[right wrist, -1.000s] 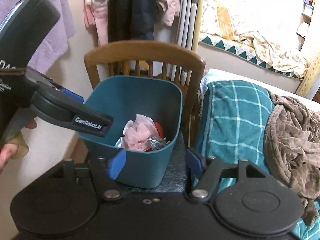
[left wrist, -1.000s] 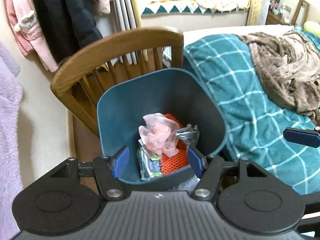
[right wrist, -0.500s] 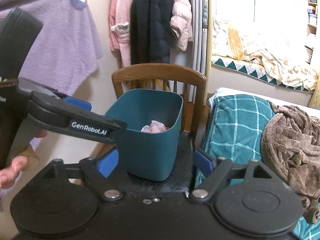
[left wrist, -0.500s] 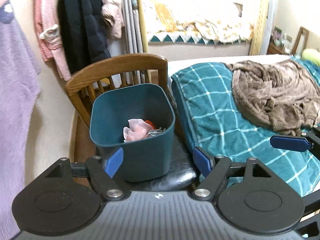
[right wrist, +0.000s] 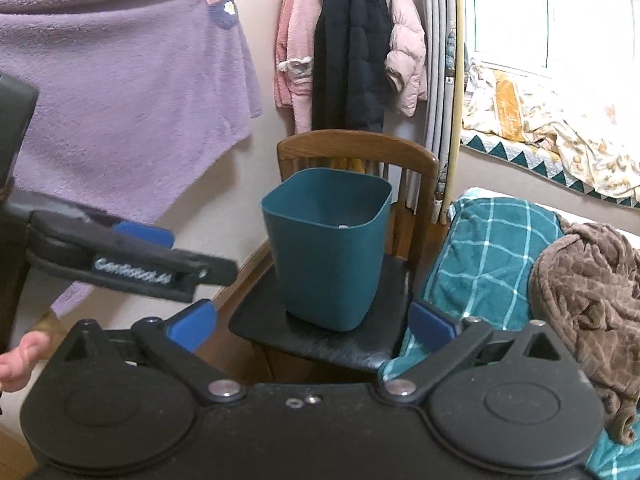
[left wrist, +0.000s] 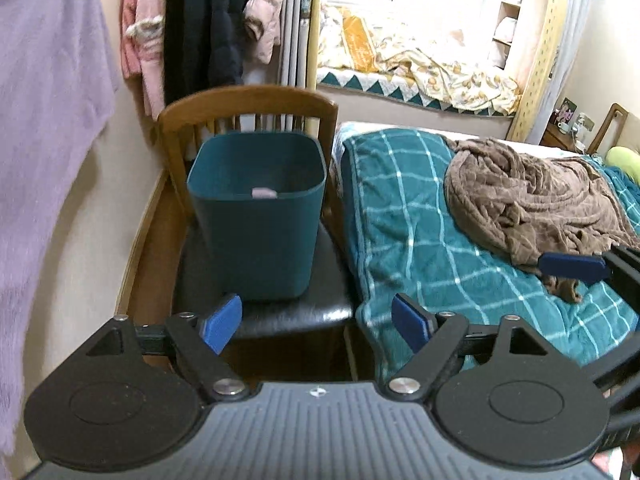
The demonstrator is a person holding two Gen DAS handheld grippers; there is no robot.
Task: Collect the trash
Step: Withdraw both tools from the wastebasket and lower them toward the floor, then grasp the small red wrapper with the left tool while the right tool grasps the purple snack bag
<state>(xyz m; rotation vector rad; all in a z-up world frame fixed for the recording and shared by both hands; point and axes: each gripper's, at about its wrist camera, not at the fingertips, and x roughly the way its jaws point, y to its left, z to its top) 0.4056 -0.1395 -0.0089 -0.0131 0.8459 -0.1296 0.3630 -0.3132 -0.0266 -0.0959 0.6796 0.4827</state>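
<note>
A teal plastic bin stands upright on the black seat of a wooden chair. Only a sliver of pink trash shows over its front rim. My left gripper hangs in front of the chair, well back from the bin; its jaws are opening and nothing is between them. My right gripper is also back from the bin, jaws opening wide and empty. In the right wrist view the left gripper juts in from the left, a hand below it.
A bed with a teal checked cover and a crumpled brown blanket lies right of the chair. A purple fleece and pink and black coats hang on the wall behind. Wooden floor shows left of the chair.
Both grippers have drawn back and up from the bin, which now looks smaller with its contents nearly hidden. The jaws of both have spread wider.
</note>
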